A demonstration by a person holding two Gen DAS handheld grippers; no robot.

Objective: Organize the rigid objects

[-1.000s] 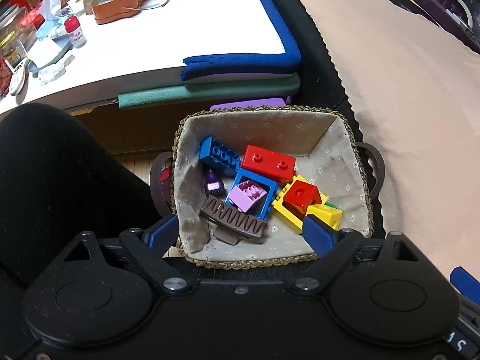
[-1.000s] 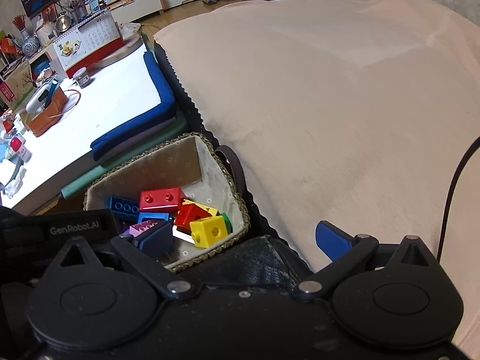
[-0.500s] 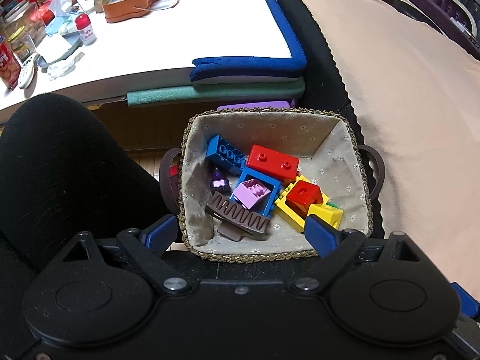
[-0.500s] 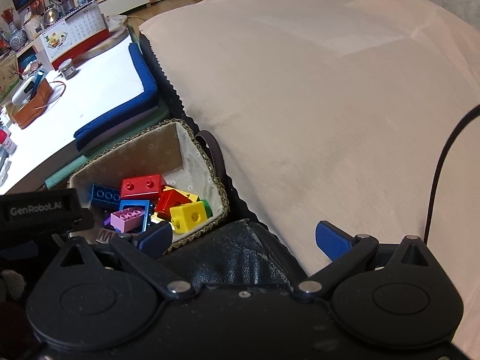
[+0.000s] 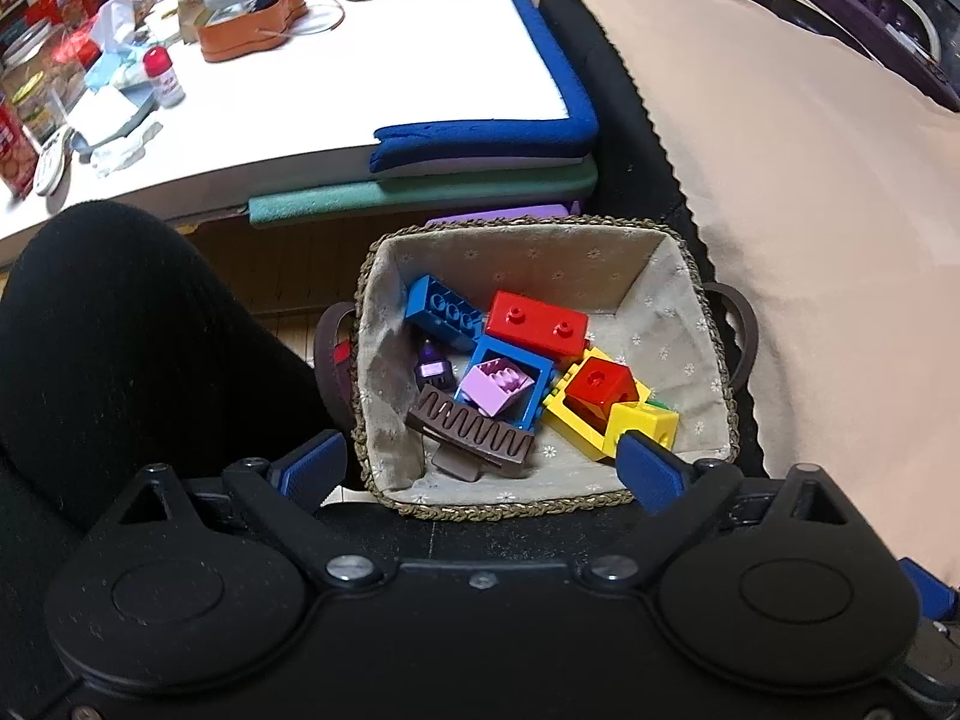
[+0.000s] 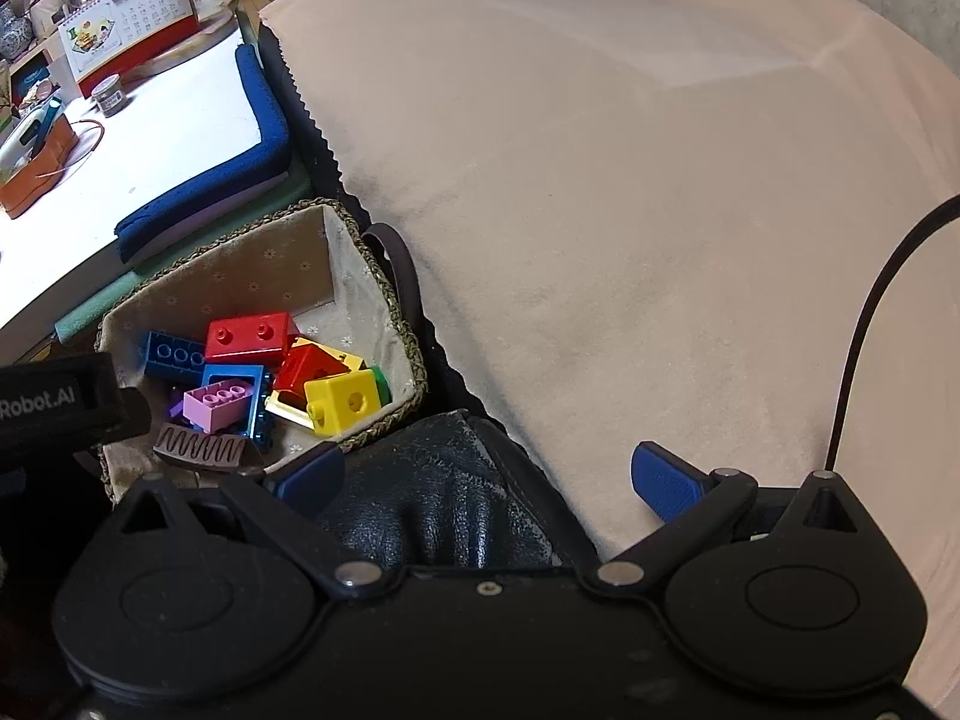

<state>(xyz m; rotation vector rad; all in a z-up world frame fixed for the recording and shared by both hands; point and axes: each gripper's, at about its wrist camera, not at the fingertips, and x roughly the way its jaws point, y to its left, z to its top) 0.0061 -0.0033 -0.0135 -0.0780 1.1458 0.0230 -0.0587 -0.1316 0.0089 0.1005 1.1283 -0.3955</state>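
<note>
The toy blocks sit heaped in the basket (image 5: 384, 324), a woven one with a flowered cloth lining and a loop handle on each side. Inside it lie a red block (image 5: 537, 324), a blue block (image 5: 441, 312) against the far left wall, a blue frame (image 5: 537, 387) with a pink block (image 5: 497, 387) in it, a yellow cube (image 5: 645, 429) near the right wall, and a brown wavy piece (image 5: 471, 429) by the near rim. No loose blocks show outside the basket, so the gathering looks nearly or wholly done; little appears left beyond perhaps tidying the heap.

The left tongs (image 5: 480, 465) hang above the near rim of the basket, their jaws opening wide with nothing clamped between them. The right tongs (image 6: 483, 477) are also spread apart and empty, to the right of the basket over a dark leather cushion (image 6: 444, 498).

Right of the basket stretches a pale peach blanket (image 6: 660, 180). Beyond the basket stands a white surface (image 5: 360, 72) edged with blue and green foam padding, carrying an orange case (image 5: 252, 36), a small jar and clutter. A black-clothed leg (image 5: 120, 330) lies left of the basket.
</note>
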